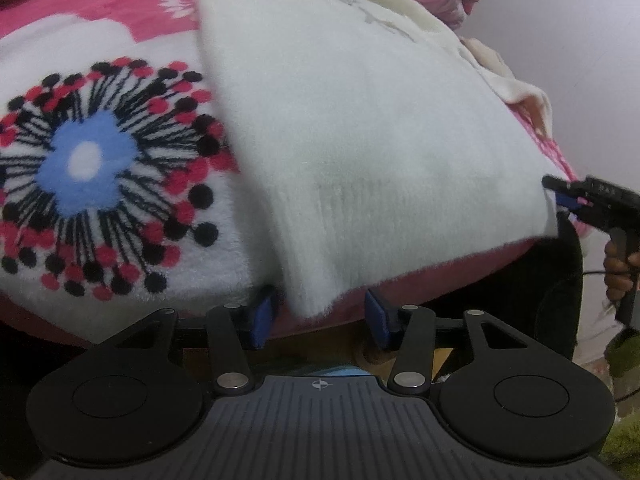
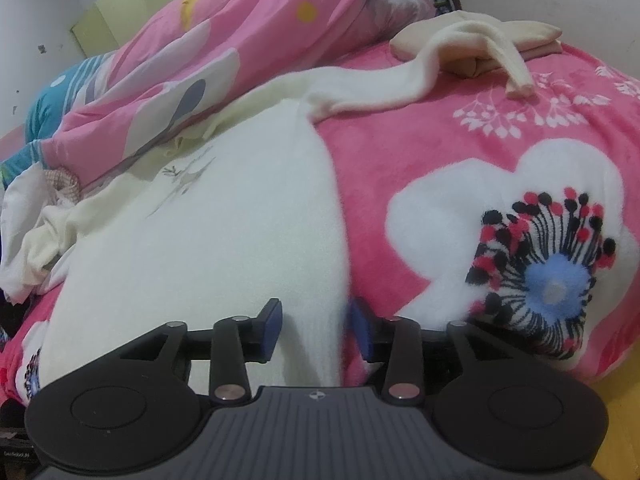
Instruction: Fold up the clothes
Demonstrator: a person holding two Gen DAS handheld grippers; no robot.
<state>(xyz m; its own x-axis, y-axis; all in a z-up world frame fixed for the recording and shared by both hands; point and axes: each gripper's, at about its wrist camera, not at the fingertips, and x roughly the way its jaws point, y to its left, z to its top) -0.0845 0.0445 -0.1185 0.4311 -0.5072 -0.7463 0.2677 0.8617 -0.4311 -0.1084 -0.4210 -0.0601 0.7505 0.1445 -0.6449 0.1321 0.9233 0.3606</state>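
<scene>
A white fuzzy sweater (image 1: pixel 360 140) lies spread flat on a pink flowered blanket (image 1: pixel 100 160) on a bed. Its near hem corner hangs over the bed edge between the blue pads of my left gripper (image 1: pixel 320 318), which is open. At the far right, a hand (image 1: pixel 620 272) holds my right gripper (image 1: pixel 560 194) at the sweater's other hem corner. In the right wrist view the sweater (image 2: pixel 220 220) fills the left half, one sleeve (image 2: pixel 380 80) trailing to the back. My right gripper (image 2: pixel 316 330) is open, with the hem edge between its fingers.
A pink quilt (image 2: pixel 240 32) is heaped along the back of the bed, with a teal pillow (image 2: pixel 52 108) behind it. A beige folded garment (image 2: pixel 500 32) lies at the back right. Crumpled white cloth (image 2: pixel 36 240) sits at the left. A pale wall (image 1: pixel 580 60) stands beside the bed.
</scene>
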